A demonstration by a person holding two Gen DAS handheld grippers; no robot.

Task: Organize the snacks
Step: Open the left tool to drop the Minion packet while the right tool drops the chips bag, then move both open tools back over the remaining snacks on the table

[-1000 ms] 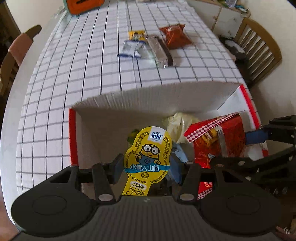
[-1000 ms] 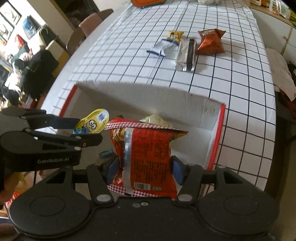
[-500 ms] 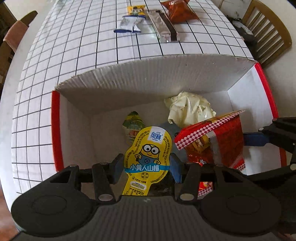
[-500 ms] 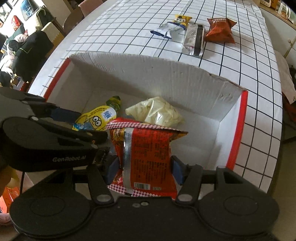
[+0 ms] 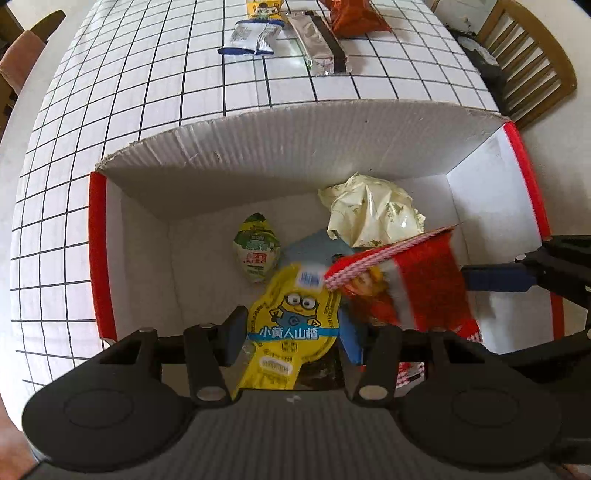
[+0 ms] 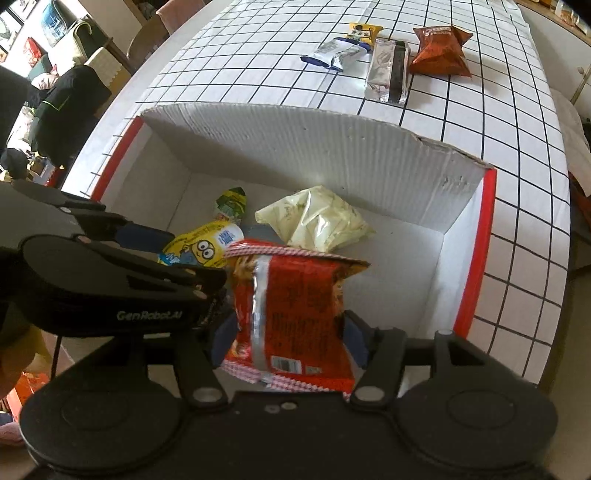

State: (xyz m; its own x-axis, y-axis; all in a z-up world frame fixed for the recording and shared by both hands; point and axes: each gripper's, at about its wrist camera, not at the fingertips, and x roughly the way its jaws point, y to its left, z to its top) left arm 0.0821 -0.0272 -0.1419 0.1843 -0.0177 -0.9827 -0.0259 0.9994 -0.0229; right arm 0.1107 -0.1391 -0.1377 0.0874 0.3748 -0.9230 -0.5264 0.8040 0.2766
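Note:
A white cardboard box [image 5: 98, 251] with red edges lies open below both grippers. My left gripper [image 5: 291, 332] is shut on a yellow minion snack pack [image 5: 295, 314], held upright over the box floor. My right gripper [image 6: 288, 339] hangs just right of it with its jaws opening. A red checker-edged snack bag [image 6: 295, 314] stands loose between its pads and looks blurred. That bag [image 5: 417, 284] leans against the minion pack's top. Inside the box lie a cream bag [image 5: 373, 214], a small green-white packet [image 5: 256, 251] and a blue packet [image 5: 314, 243] partly hidden.
Beyond the box, on the checked tablecloth [image 5: 147, 92], lie a silver-blue packet [image 5: 251, 37], a silver bar with a black stripe [image 5: 321, 48], an orange-brown bag [image 5: 351, 18] and a small yellow packet [image 5: 264, 7]. A wooden chair [image 5: 535, 66] stands on the right, another chair [image 5: 22, 55] on the left.
Both views have tipped down over the box, which now fills more of each frame. The right jaws have widened slightly and the red bag has turned blurred and tilted.

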